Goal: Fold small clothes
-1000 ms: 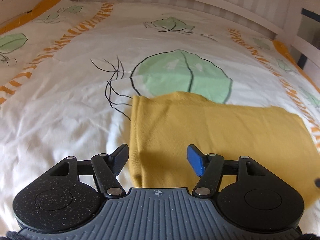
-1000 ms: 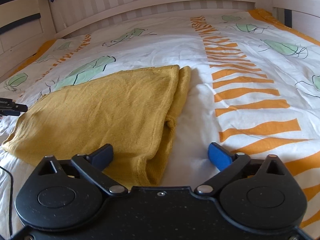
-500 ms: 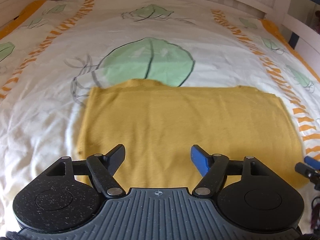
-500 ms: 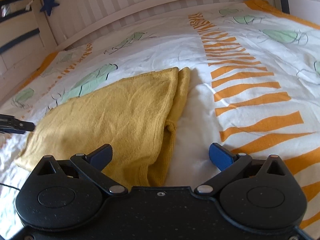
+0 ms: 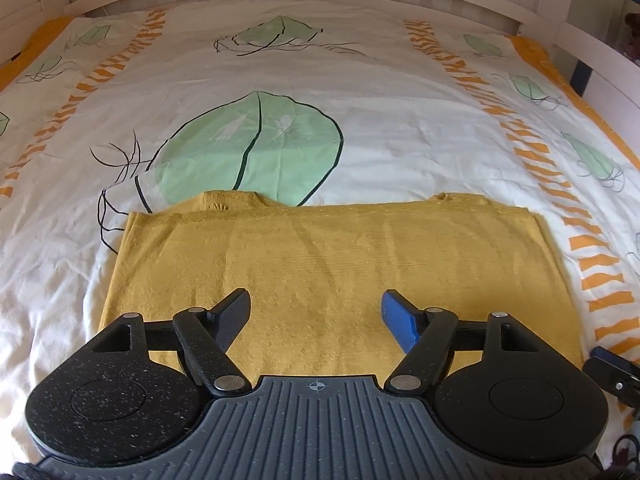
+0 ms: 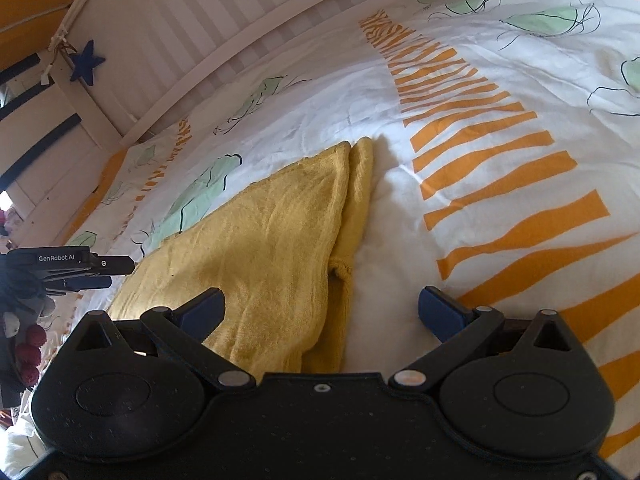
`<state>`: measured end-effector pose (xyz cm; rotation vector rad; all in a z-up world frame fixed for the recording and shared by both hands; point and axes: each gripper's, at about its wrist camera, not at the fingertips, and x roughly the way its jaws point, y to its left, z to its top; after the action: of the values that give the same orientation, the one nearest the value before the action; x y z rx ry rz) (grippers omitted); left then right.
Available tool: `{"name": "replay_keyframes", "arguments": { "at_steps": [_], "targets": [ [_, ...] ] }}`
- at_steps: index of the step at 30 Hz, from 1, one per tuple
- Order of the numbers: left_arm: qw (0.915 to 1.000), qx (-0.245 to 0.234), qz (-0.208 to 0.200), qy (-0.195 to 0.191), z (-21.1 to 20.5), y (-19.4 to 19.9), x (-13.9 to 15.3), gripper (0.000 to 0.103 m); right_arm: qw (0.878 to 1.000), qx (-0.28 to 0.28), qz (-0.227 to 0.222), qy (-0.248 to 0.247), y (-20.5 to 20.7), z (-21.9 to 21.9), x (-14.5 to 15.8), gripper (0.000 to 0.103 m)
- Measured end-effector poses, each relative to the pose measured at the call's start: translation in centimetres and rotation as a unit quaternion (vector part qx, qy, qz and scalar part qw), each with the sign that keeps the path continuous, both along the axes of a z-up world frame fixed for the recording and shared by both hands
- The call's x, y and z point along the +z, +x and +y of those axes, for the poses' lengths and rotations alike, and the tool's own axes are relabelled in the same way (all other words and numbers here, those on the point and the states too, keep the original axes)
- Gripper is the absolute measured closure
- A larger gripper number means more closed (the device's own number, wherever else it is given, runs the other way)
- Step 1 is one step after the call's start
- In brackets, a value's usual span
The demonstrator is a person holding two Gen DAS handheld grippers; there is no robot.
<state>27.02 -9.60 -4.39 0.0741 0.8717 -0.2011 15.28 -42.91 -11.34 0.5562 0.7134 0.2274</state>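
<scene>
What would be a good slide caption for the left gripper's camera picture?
Open left gripper hovering over a folded mustard-yellow garment on a leaf-patterned bedspread.

A: Setting: a bedroom in a home; which features show it?
B: A bed with leaf-printed duvet (image 5: 360,92); white slatted bed frame (image 6: 224,36); blue star ornament (image 6: 86,61) hanging beside it.

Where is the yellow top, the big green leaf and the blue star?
yellow top (image 5: 320,260): left wrist view, middle of the folded cloth.
big green leaf (image 5: 256,148): left wrist view, centre of the print.
blue star (image 6: 86,61): right wrist view, its middle.
</scene>
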Motion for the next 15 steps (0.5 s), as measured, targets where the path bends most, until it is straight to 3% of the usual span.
{"name": "replay_keyframes", "arguments": {
  "at_steps": [15],
  "targets": [
    [0.9993,0.001,0.028,0.024,-1.0,2.0,-2.3,0.032,0.997,0.001,0.005,0.081,0.0,-1.2,-0.2,0.0]
  ]
}}
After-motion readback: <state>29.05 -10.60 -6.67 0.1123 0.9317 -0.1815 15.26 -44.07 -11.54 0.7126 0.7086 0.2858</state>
